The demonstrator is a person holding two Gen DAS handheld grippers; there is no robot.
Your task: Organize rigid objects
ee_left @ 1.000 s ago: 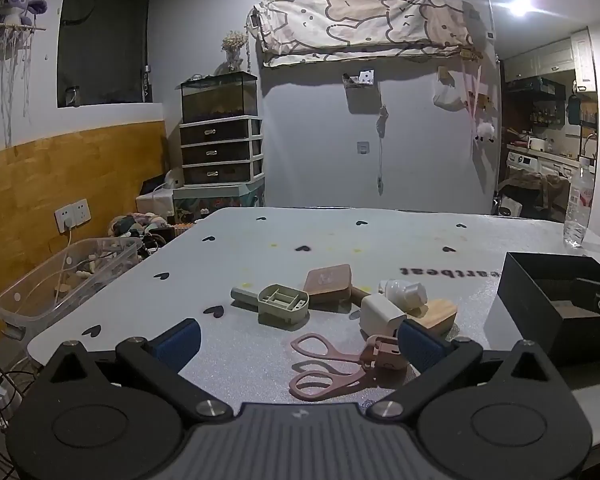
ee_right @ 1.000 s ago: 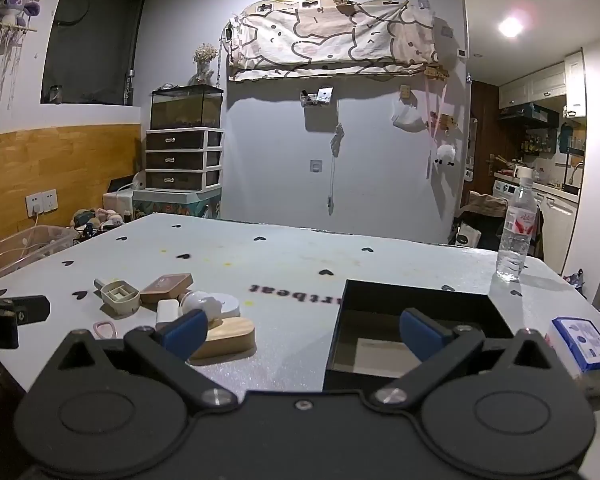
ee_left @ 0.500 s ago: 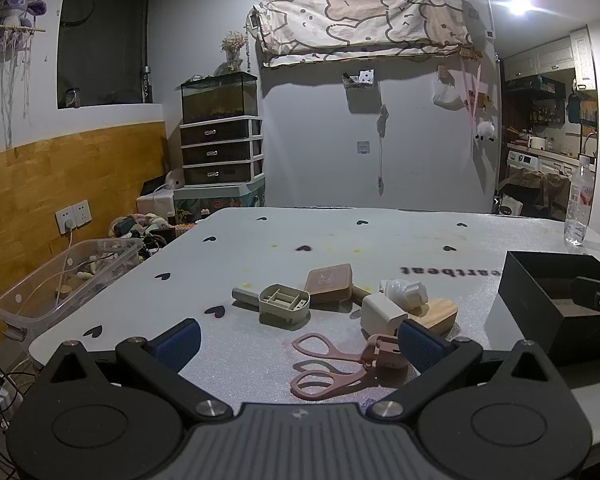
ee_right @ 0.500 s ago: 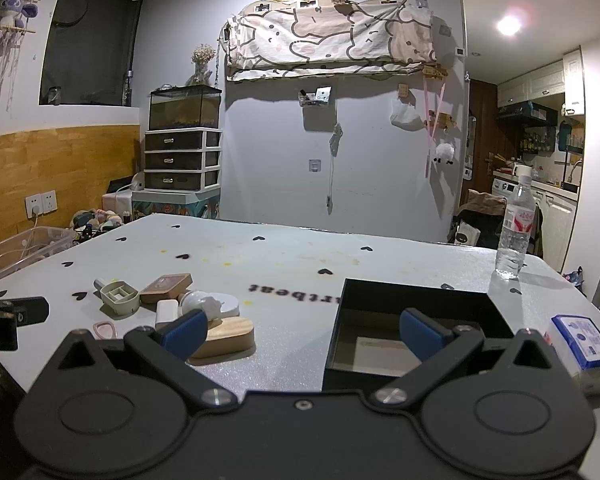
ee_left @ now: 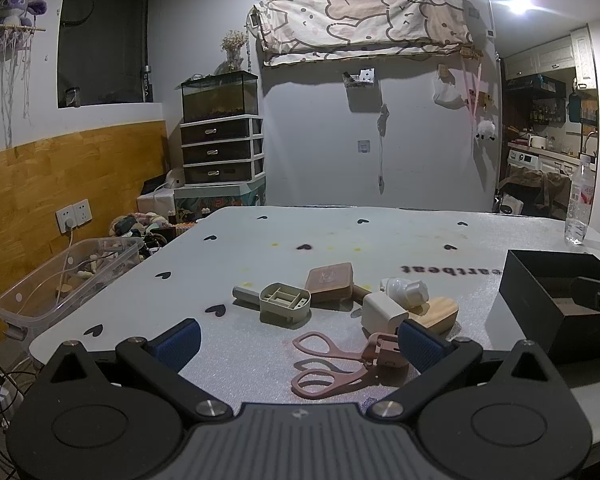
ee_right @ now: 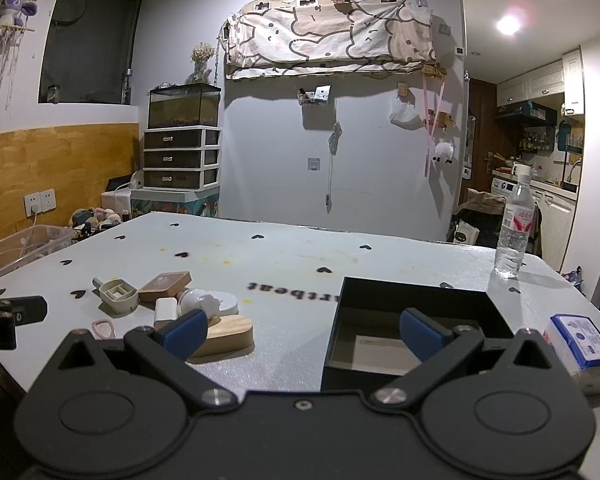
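Left gripper (ee_left: 298, 342) spread wide, holding nothing, low over the table (ee_left: 340, 232) just before the pink eyelash curler (ee_left: 332, 364). Right gripper (ee_right: 300, 330) likewise apart and bare, facing the black box (ee_right: 416, 320). Small items clustered left of that box.

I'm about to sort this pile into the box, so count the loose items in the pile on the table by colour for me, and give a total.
Pink: 1, the pink scissors-like tool
White: 2, the white block and the white round piece
Beige-grey: 1, the handled tray
Brown: 1, the brown flat case
Light wood: 1, the wooden piece
Total: 6
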